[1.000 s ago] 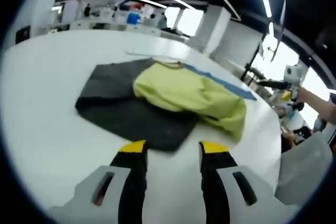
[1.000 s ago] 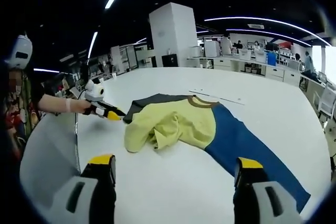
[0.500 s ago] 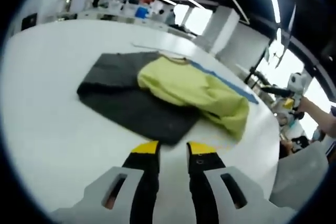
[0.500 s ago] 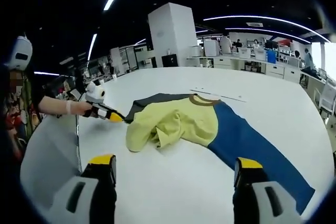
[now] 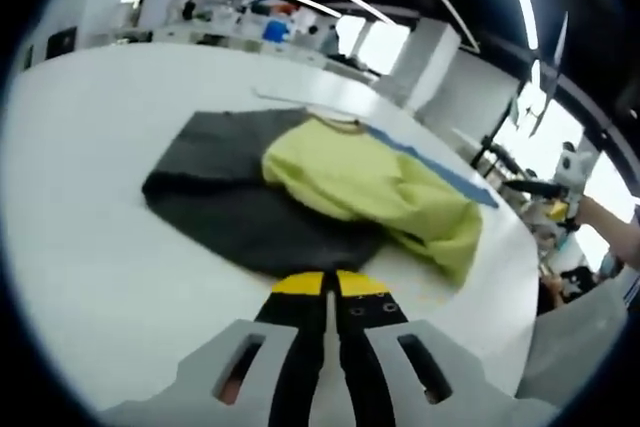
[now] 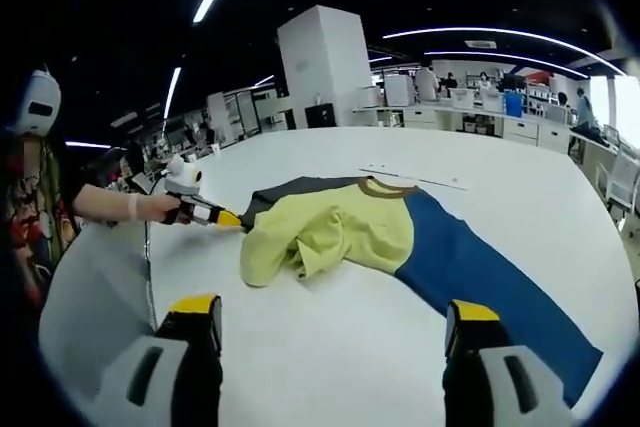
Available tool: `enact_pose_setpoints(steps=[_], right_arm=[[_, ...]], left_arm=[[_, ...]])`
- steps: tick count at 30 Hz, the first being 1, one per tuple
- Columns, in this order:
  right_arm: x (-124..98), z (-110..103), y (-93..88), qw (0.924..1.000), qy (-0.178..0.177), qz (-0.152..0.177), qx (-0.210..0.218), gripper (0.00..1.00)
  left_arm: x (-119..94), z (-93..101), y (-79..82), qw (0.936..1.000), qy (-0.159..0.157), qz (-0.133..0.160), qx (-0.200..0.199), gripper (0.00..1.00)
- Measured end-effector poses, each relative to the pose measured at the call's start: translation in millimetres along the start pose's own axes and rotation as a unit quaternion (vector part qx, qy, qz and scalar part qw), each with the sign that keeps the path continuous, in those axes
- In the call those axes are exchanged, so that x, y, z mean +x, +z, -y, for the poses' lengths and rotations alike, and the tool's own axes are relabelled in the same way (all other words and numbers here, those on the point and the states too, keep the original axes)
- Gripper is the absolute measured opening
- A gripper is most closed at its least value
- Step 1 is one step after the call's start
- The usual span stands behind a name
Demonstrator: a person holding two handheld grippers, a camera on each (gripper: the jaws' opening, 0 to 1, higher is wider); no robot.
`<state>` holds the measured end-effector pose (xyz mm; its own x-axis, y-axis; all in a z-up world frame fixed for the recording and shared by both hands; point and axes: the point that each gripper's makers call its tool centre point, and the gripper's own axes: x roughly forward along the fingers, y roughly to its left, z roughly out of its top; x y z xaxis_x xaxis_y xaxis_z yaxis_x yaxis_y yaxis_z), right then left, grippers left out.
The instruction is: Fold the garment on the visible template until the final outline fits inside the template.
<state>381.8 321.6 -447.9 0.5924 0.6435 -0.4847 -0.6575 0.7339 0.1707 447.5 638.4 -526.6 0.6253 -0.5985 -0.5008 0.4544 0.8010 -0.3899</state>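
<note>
A yellow garment (image 5: 370,182) (image 6: 330,232) with a brown collar (image 6: 388,188) lies crumpled on the white table. It rests over a dark grey panel (image 5: 230,202) and a long blue panel (image 6: 480,277). My left gripper (image 5: 325,282) is shut, its yellow tips pinching the near edge of the dark grey panel. In the right gripper view, the left gripper (image 6: 215,215) holds that panel's corner at the left. My right gripper (image 6: 333,309) is open wide over bare table, short of the garment, with nothing between its fingers.
A thin pale line (image 6: 415,179) lies on the table (image 5: 90,247) beyond the collar. A person's hand (image 6: 140,205) holds the left gripper at the table's edge. Desks, a white pillar (image 6: 325,72) and office clutter stand far behind.
My left gripper's jaws have closed from open to shut at the dark grey panel's edge. The right gripper has stayed open and nearly still.
</note>
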Motion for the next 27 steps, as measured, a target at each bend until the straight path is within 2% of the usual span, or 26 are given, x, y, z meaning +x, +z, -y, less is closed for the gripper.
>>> enact_pose_setpoints(steps=[5, 12, 16, 23, 27], right_arm=[[0.9, -2.1, 0.2, 1.0000, 0.001, 0.000, 0.001, 0.92], [1.6, -5.4, -0.6, 1.0000, 0.002, -0.001, 0.002, 0.91], [1.6, -5.1, -0.7, 1.0000, 0.003, -0.002, 0.002, 0.91], [3.4, -6.3, -1.2, 1.0000, 0.006, -0.003, 0.003, 0.91], [3.2, -4.3, -1.7, 1.0000, 0.008, -0.004, 0.002, 0.90]], left_arm=[[-6.4, -6.6, 6.2, 0.9999, 0.008, 0.009, -0.007, 0.00], [-26.0, -29.5, 22.6, 0.9993, 0.027, 0.025, -0.003, 0.00], [-40.2, -45.6, 24.2, 0.9991, 0.035, 0.024, -0.006, 0.00], [-64.2, -63.6, 28.3, 0.9977, 0.062, 0.014, 0.021, 0.00], [-78.2, -84.3, 32.9, 0.9958, 0.084, 0.009, 0.035, 0.00]])
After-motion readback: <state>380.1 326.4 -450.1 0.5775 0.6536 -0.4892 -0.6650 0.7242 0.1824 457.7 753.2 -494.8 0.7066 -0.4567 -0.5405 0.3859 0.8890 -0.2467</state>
